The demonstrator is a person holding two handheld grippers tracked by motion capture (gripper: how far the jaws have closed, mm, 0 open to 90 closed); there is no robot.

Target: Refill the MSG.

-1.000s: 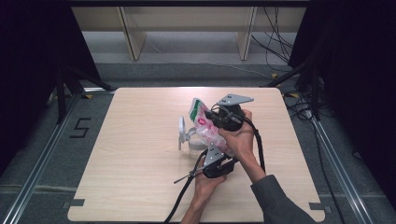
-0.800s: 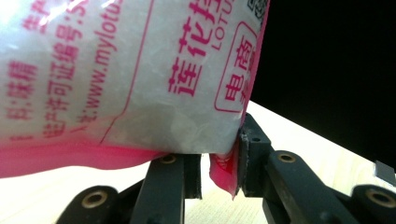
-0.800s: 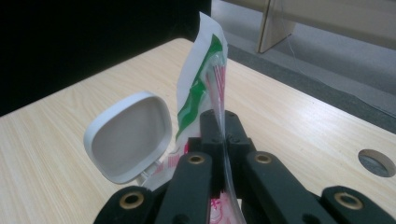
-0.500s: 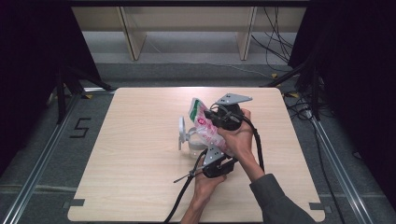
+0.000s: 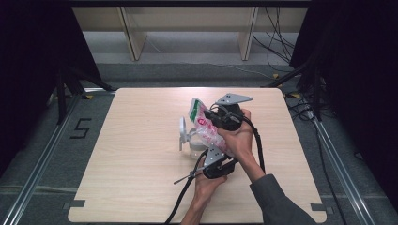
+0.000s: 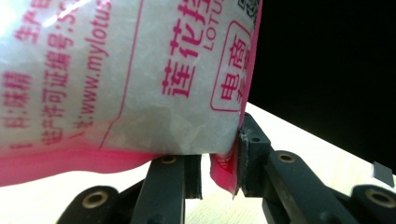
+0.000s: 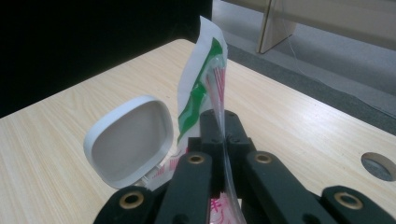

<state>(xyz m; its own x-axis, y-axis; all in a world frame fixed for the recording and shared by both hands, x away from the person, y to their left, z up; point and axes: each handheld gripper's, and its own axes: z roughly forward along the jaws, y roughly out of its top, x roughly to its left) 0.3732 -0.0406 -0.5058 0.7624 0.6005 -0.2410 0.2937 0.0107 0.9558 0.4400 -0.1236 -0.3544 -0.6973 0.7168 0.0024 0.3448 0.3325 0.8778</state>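
A plastic bag with pink print and a green and white top is held tilted over a clear container, whose white lid stands up open. My right gripper is shut on the bag's upper edge, with the lid just left of its jaws. My left gripper is under the bag. Its jaws stand close together with the bag's pink lower corner between them. The white body of the bag rests above my left gripper.
The wooden table has open room on its left half and along its far edge. A round hole lies in the tabletop to the right of my right gripper. Shelf legs and cables are on the floor beyond.
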